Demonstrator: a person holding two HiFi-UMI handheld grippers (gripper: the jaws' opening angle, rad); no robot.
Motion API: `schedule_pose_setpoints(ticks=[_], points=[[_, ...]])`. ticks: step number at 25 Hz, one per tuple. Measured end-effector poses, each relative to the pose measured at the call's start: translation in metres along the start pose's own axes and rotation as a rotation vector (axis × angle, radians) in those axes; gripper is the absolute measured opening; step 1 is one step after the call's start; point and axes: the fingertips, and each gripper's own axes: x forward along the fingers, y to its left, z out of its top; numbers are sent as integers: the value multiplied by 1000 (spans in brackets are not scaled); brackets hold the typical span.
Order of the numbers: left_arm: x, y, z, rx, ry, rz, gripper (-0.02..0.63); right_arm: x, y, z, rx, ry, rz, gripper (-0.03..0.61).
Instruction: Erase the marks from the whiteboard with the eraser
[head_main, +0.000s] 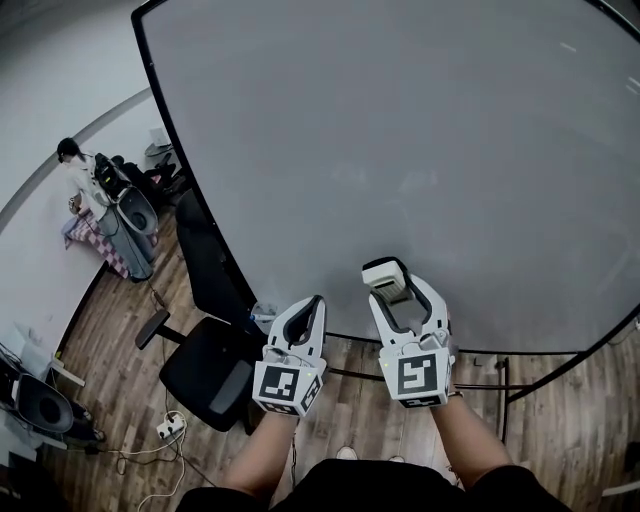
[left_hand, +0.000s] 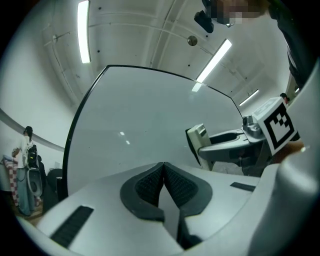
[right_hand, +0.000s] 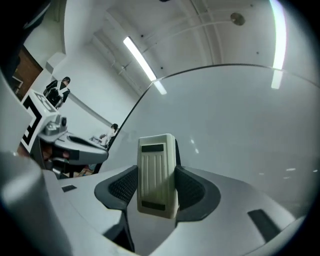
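Observation:
A large whiteboard (head_main: 420, 150) fills most of the head view; only faint smudges show near its middle. My right gripper (head_main: 398, 285) is shut on a cream ribbed eraser (head_main: 385, 275), held near the board's lower part. In the right gripper view the eraser (right_hand: 157, 175) stands upright between the two dark pads, in front of the whiteboard (right_hand: 225, 125). My left gripper (head_main: 312, 305) hangs beside it to the left, shut with nothing in it. In the left gripper view its pads (left_hand: 150, 185) meet, and the eraser (left_hand: 197, 142) shows at the right.
A black office chair (head_main: 210, 370) stands on the wooden floor below the board's left edge. The board's stand bar (head_main: 480, 385) runs behind my arms. A person (head_main: 80, 185) stands far left beside some equipment. Cables and a power strip (head_main: 168, 428) lie on the floor.

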Motion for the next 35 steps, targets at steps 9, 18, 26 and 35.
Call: schedule_pose_setpoints(ticks=[9,18,26,35], points=[[12,-64,6,-16,-4,-96,18,-80,-69,32,85,-171,-153,256],[14,-115,13,-32,-2,-163,20,-141,-107,2,123,-156,-227,255],[13,-130,4,-56,22,-174,18,-154,-119,-16,118,-118,-250,255],[10,-141,9,-72,13,-173,19,-156,-118,-20,158,-139,-240,253]])
